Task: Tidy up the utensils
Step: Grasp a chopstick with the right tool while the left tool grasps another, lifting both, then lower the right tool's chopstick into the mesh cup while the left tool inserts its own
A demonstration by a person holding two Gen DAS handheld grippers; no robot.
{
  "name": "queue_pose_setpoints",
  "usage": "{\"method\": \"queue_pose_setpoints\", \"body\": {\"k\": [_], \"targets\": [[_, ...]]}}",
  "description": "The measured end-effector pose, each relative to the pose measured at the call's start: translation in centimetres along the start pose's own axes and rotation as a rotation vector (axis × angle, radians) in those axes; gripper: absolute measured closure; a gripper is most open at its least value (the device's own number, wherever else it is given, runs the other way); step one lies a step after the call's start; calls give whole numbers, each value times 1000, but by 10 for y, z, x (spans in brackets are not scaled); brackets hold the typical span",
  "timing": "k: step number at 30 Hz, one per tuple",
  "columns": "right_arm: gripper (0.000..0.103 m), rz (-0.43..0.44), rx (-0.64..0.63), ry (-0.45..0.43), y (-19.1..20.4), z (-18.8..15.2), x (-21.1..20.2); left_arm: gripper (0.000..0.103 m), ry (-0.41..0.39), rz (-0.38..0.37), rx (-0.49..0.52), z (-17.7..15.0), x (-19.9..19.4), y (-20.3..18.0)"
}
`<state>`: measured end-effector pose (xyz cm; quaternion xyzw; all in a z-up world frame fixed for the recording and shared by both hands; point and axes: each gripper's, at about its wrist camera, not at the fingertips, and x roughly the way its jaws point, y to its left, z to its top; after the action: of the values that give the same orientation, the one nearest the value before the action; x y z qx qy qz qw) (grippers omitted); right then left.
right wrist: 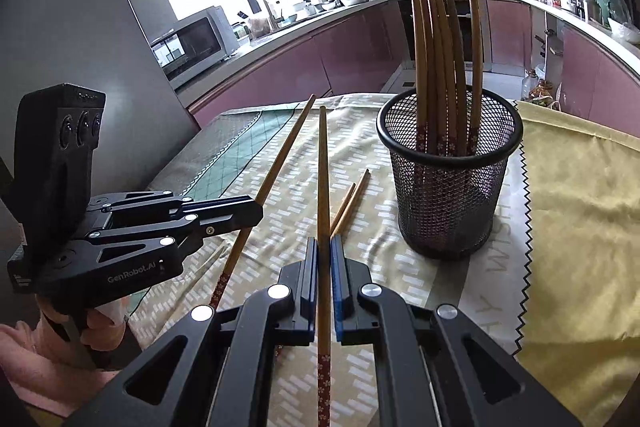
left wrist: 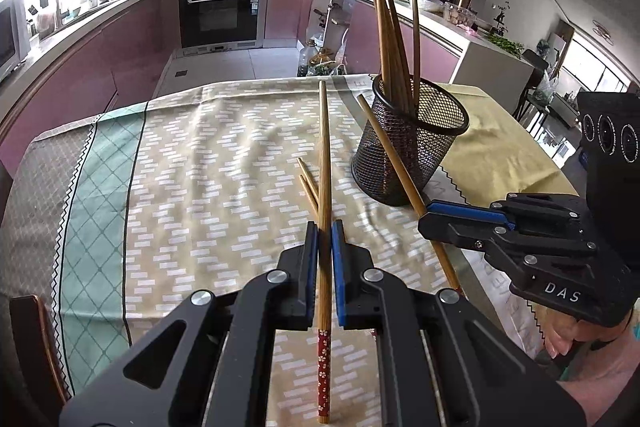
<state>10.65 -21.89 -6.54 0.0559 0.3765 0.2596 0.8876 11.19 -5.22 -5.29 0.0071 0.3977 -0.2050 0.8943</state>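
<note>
My left gripper [left wrist: 324, 227] is shut on a bamboo chopstick [left wrist: 325, 163] with a red flowered end, held above the table and pointing away. My right gripper [right wrist: 324, 243] is shut on a second such chopstick [right wrist: 323, 171]. It shows at the right of the left wrist view [left wrist: 430, 215], holding its chopstick [left wrist: 384, 151] beside the black mesh holder [left wrist: 408, 147]. The holder [right wrist: 450, 187] stands upright with several chopsticks [right wrist: 440, 59] in it. Two more chopsticks [right wrist: 352, 201] lie on the cloth under the grippers. The left gripper [right wrist: 256, 213] shows at the left of the right wrist view, with its chopstick [right wrist: 280, 163].
The table carries a patterned beige and teal cloth [left wrist: 200, 163] and a yellow cloth [right wrist: 580, 207] at the right. A chair back [left wrist: 36, 347] stands at the near left table edge. Behind is a kitchen with purple cabinets and an oven [left wrist: 220, 11].
</note>
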Motion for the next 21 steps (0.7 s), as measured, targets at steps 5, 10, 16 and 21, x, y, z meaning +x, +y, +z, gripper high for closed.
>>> {"method": "queue_pose_setpoints", "body": {"k": [5,10,16,21], "targets": [[97,5,-4,-22,0,3,-6,95,-16,-12,4,4,-6,-2],[97,2,-4,-43,-3,5,-14,95,-30,-20,10,6,-14,-4],[97,-2,-2,-68,-6,7,-23,95,-45,-46,4,8,-23,-4],[97,1,2,-90,-9,9,-31,95,-61,-83,7,11,-34,-5]]}}
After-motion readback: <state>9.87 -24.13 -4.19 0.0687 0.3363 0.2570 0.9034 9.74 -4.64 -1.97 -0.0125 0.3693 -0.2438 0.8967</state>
